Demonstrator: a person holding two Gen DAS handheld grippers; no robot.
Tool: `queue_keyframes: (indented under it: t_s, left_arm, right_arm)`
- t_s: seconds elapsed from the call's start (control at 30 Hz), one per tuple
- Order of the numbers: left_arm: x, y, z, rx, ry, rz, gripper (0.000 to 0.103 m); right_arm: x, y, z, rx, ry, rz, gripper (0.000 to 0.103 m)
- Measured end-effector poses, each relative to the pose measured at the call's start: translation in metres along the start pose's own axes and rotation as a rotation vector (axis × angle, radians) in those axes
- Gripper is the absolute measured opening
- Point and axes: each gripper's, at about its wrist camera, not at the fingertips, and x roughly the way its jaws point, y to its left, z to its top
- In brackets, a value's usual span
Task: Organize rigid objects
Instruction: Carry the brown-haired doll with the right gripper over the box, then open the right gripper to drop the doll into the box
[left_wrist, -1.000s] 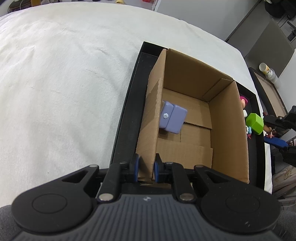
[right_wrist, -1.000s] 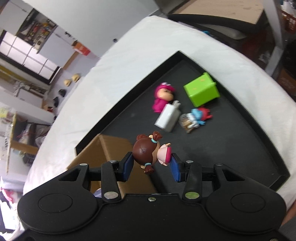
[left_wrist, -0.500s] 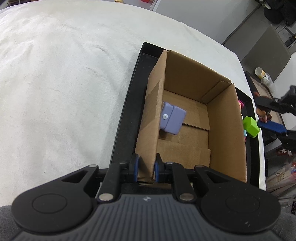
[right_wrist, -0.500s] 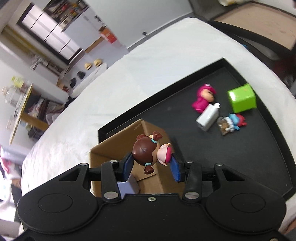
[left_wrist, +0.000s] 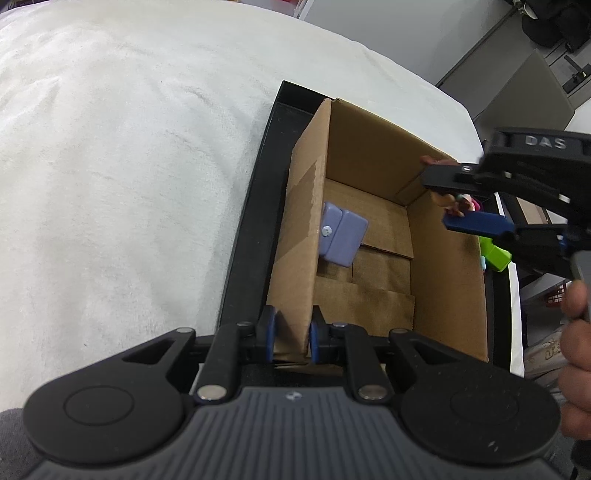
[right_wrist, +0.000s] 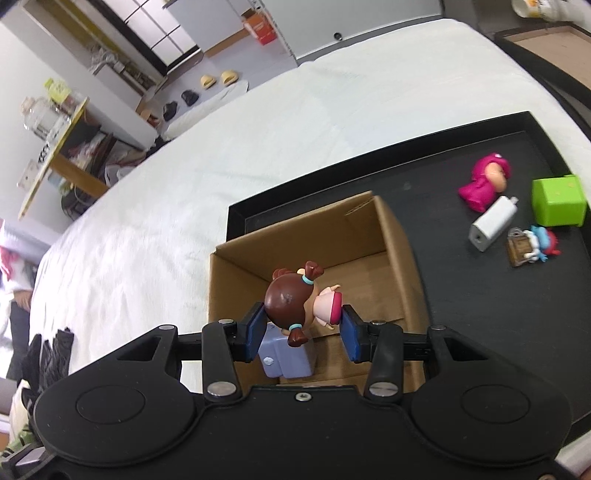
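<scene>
Right gripper (right_wrist: 304, 334) pinches a doll (right_wrist: 301, 304) by head and feet, long axis crosswise between the pads, hanging over the open cardboard box (right_wrist: 400, 258); box floor lies straight below. Left gripper (left_wrist: 291, 341) is pressed together on the box's near wall. A purple case (left_wrist: 341, 240) is already inside. The other toys on the black tray (right_wrist: 498, 314) sit right of the box. Drop height is hard to judge.

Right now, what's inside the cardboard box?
Only a lavender case lies on the cardboard box floor, against one wall. The held doll and right gripper partly cover it from above.
</scene>
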Motion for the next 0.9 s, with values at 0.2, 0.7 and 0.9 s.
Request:
queue_keyframes:
  t_s: [0.2, 0.7, 0.9]
  left_arm:
    - [0.001, 0.002, 0.0, -0.001, 0.002, -0.009, 0.017]
    - [0.001, 0.002, -0.001, -0.022, -0.003, -0.009, 0.018]
    - [-0.001, 0.001, 0.0, -0.016, -0.004, -0.001, 0.018]
  right_arm:
    - [0.014, 0.014, 0.0, -0.055, 0.024, -0.013, 0.042]
    - [0.008, 0.022, -0.005, -0.091, 0.045, 0.04, 0.026]
    - [-0.013, 0.011, -0.006, -0.08, 0.031, 0.048, 0.039]
